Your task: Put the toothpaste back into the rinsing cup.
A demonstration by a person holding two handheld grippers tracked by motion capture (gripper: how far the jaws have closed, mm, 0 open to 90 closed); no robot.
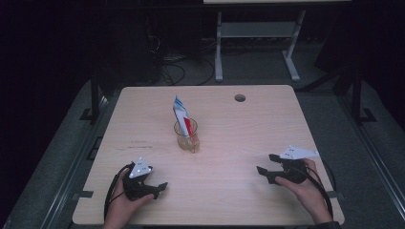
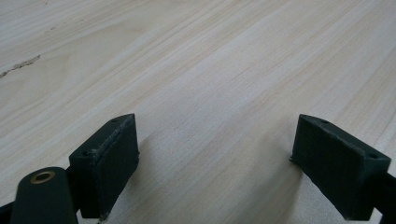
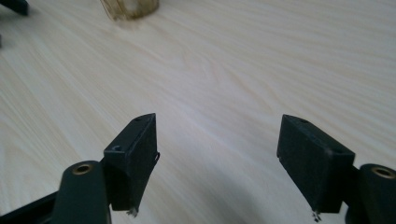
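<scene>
Noting both black two-jaw grippers, left [image 1: 154, 187] and right [image 1: 265, 165], gaping wide, empty, well apart from the clear glass cup [image 1: 186, 136] holding a glossy packet [image 1: 181, 114]; I see a smooth pale wooden table [image 1: 229, 191].

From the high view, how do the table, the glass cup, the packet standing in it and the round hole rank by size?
1. Table, by far the largest.
2. Packet and glass cup: similar in size, too close to rank.
3. Round hole, smallest.

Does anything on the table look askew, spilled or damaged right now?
Nothing spilled. The clear glass cup stands upright mid-table; the white, blue and red packet in it leans left. Only a dark scuff marks the light wooden table.
</scene>
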